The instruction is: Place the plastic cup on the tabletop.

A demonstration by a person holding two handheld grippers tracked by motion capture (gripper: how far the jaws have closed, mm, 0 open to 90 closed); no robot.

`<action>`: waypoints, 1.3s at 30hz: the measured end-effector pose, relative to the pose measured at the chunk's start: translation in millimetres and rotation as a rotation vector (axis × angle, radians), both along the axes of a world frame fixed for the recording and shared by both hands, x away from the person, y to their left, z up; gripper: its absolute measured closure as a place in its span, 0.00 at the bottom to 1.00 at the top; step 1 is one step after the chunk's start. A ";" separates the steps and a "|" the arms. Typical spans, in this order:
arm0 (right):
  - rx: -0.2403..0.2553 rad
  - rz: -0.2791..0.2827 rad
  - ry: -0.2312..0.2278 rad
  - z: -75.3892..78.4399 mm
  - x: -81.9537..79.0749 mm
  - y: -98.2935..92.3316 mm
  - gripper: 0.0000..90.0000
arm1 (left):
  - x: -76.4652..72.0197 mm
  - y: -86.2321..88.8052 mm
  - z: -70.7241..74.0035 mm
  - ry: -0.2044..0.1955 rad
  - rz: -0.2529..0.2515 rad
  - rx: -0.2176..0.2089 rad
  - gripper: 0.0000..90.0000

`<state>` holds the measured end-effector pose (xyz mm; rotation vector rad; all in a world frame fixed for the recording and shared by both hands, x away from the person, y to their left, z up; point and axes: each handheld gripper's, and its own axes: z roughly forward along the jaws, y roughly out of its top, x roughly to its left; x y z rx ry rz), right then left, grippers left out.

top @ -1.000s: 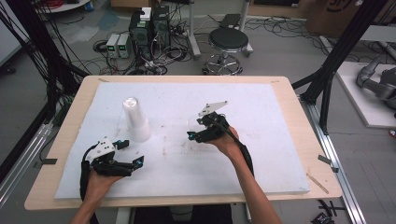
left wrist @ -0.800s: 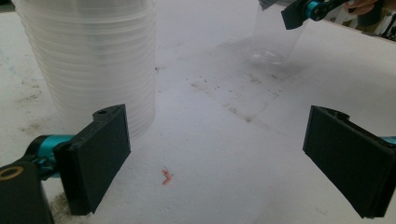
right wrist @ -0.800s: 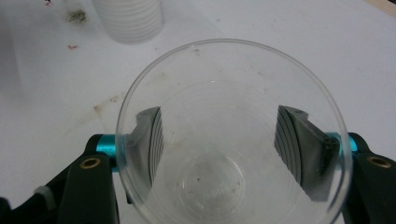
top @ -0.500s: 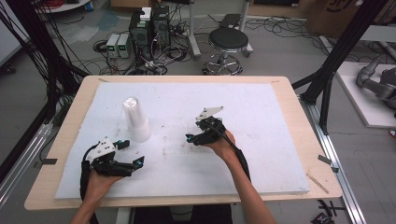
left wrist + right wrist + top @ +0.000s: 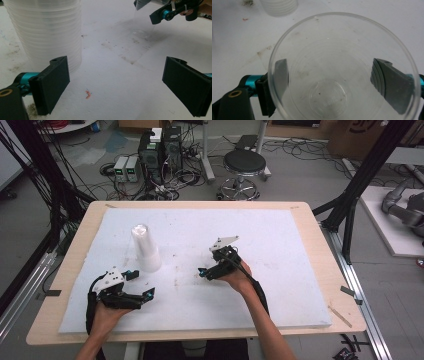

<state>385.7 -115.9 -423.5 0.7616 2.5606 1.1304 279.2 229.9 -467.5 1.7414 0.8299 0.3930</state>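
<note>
My right gripper clamps a clear plastic cup by its sides, probably to place it; my left gripper waits wide open, empty, beside the cup stack.

two bare forearms, no sleeves. each hand carries a black gripper, left gripper and right gripper, with teal joints, flat black jaws, brass-ringed screw, grey three-cornered plate, black cable.

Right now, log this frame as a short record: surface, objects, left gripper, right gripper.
surface: white foam sheet on a wooden table
objects: upside-down stack of translucent plastic cups; single clear plastic cup
left gripper: open, holding nothing, jaws spread, cup stack just ahead of its left jaw
right gripper: jaws on either side of the single clear cup, holding it
</note>
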 end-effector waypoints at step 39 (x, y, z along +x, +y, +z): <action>0.219 -0.191 -0.087 -22.1 -66.0 -139.6 0.15 | -4.0 -1.7 0.2 -0.032 0.041 0.018 0.08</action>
